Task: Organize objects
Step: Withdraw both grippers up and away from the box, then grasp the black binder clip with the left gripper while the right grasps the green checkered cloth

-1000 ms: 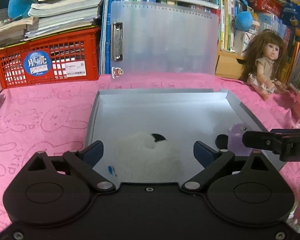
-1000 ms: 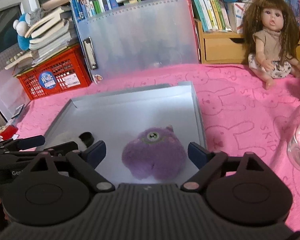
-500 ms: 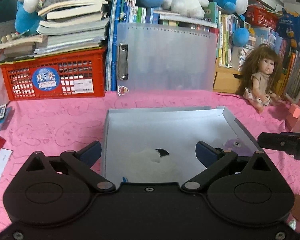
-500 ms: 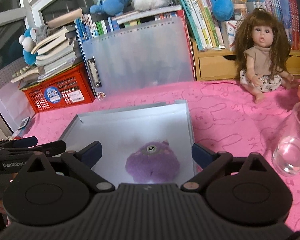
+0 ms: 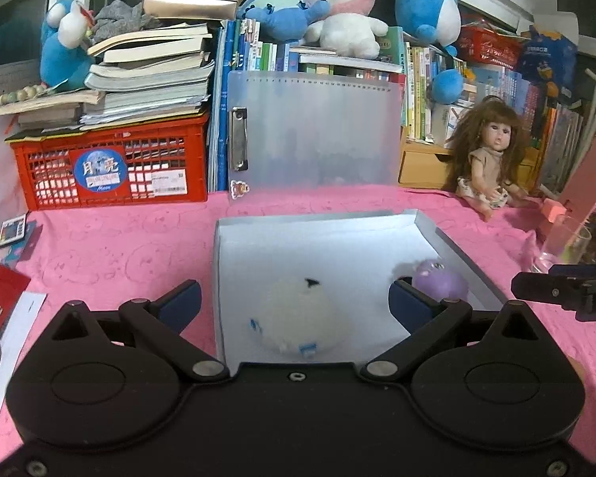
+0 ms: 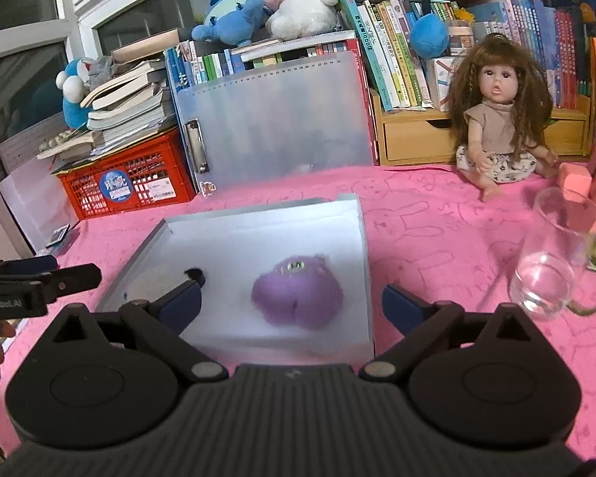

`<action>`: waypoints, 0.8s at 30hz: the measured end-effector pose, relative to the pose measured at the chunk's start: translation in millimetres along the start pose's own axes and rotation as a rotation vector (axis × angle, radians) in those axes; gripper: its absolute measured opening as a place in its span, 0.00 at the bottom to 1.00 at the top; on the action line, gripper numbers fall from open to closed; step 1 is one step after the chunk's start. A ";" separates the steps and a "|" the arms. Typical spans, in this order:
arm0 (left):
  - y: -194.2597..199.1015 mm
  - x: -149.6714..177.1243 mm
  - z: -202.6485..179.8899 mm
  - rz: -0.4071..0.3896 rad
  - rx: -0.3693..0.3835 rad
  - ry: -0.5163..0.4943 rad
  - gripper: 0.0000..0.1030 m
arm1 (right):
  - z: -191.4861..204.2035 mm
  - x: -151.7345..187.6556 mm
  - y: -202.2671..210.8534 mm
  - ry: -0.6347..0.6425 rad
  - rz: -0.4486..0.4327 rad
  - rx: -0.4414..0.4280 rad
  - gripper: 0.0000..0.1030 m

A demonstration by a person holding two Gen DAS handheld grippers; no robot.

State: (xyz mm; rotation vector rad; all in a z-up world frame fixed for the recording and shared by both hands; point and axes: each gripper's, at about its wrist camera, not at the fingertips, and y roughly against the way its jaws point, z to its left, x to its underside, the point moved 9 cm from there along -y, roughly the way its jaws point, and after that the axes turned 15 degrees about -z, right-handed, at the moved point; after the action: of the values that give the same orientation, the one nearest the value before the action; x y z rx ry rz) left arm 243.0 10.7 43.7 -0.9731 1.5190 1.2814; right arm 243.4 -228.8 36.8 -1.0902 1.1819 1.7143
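Inside the shallow grey tray (image 5: 453, 244) lie two soft toys: a white plush (image 5: 304, 320) with a black tip toward the near left, and a purple plush (image 6: 297, 298) toward the near right, well apart from each other. Both rest on the tray floor, free of any grip. The tray sits on a pink cloth-covered counter (image 6: 437, 218).

Above the near edge of the tray the left gripper (image 5: 296, 302) hangs with its jaws spread wide, the white plush in line between them but untouched. The right gripper (image 6: 292, 302) also stands wide open, its jaws having just been opening, with the purple plush seen between them and no pad pressing on it.

To the right of the tray a clear glass (image 6: 552, 262) stands upright on the cloth, near a small pink block (image 6: 574, 181). Farther back a doll (image 6: 500, 119) with long brown hair sits against a wooden drawer unit. Behind the tray a translucent clipboard (image 5: 318, 131) leans upright against a row of books, and to the far left a red crate (image 5: 111, 167) carries a stack of books. Blue, pink and white stuffed animals sit on top of the bookshelf.
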 end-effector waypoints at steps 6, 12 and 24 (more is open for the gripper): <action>32.0 17.5 15.6 -0.006 -0.022 0.010 0.98 | 2.3 22.3 27.0 0.031 -0.010 0.019 0.99; 61.9 39.7 30.4 0.004 -0.047 0.006 0.98 | 1.0 42.9 41.3 0.029 0.011 0.033 0.99; 104.9 80.9 45.6 0.036 -0.076 -0.023 0.94 | -4.8 80.7 49.3 0.005 0.083 0.055 0.99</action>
State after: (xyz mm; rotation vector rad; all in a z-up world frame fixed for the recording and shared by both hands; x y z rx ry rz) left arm 126.8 70.5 -6.8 -0.9799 1.4853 1.3805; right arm 172.1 -236.9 -25.0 -1.0260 1.2857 1.7323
